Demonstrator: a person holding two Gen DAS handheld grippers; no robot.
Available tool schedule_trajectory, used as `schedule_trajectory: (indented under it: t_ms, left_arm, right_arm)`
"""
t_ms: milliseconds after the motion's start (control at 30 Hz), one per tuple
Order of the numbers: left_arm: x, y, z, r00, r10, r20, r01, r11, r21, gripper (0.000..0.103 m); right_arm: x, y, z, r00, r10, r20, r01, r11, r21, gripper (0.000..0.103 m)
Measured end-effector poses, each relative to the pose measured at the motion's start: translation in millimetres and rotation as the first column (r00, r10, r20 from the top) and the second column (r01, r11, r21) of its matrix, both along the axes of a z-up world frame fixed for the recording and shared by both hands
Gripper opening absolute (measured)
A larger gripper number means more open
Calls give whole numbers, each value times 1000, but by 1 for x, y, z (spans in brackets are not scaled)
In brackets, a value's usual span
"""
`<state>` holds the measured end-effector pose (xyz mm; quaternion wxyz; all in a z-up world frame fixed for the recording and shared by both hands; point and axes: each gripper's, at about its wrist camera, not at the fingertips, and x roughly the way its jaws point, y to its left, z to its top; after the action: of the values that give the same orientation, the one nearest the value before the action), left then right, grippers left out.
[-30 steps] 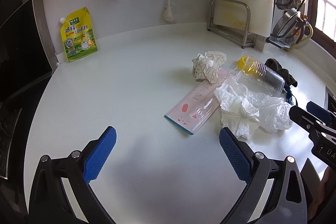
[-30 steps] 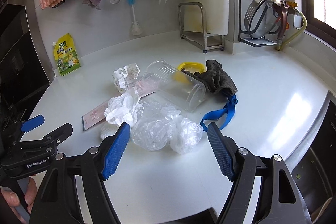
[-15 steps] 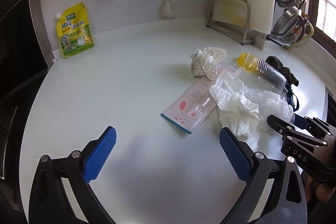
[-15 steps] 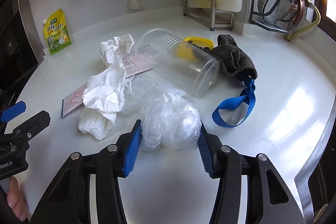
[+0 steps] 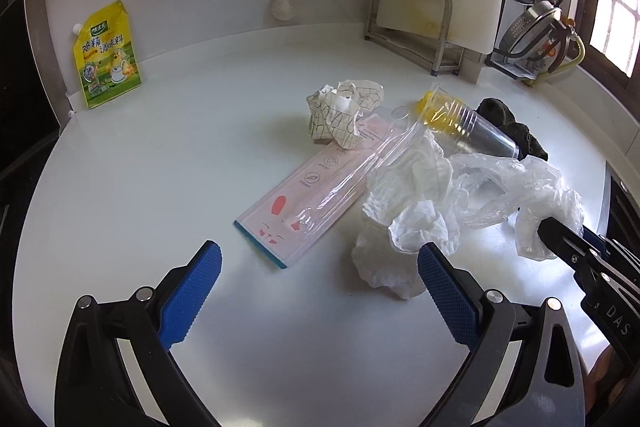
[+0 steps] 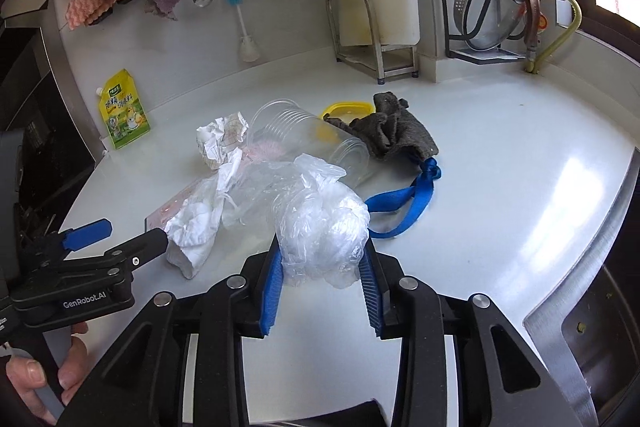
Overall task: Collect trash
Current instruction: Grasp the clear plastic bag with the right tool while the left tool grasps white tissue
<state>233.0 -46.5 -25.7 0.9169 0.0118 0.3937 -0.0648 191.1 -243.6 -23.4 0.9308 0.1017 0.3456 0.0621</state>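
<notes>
Barely begun. Right gripper (image 6: 322, 281) clamped on crumpled plastic bag (image 6: 324, 223) between its pads; left gripper (image 5: 320, 291) wide, empty. Beyond the fingertips (untouched): tissue (image 5: 404, 227), cup (image 6: 308, 139), paper ball (image 5: 344, 113).

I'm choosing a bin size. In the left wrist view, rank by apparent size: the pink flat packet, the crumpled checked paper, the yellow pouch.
1. Pink flat packet, largest.
2. Crumpled checked paper and yellow pouch look about alike; the pouch stands farther back, so I won't rank them.
</notes>
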Motion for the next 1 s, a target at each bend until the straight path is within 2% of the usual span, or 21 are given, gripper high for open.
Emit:
schedule_trajectory:
  t_ms: [267,467,600,633,800,900,1000]
  left_arm:
    - [16,-27,-8,998,-15,-58,15,1000,10,97]
    - [21,-43,-13,997,-20,-71,25,997,79,92]
    - [21,-52,-14,995,-54,-85,61,995,81,66]
    - [20,-53,-14,995,-60,-78,66,995,80,63]
    - [13,-61,-12,992,-104,-68,109,992,66,28]
    - [8,-64,-12,991,-121,-60,125,990,69,18]
    - [3,-62,-9,990,-130,-52,133,990,54,17]
  right_arm:
    - [-15,-20,-3,1000,-19,-5,19,998,58,34]
    - [-21,-35,-6,999,-31,-6,32,994,104,34]
    - [-24,-36,-5,999,-33,5,33,994,107,34]
    - [-25,-36,-5,999,-33,6,33,994,107,34]
    - [-28,-38,-5,999,-38,10,36,993,110,34]
    - [-32,-36,-4,999,-39,18,37,994,100,34]
    - [-39,-34,-3,999,-41,23,39,996,85,34]
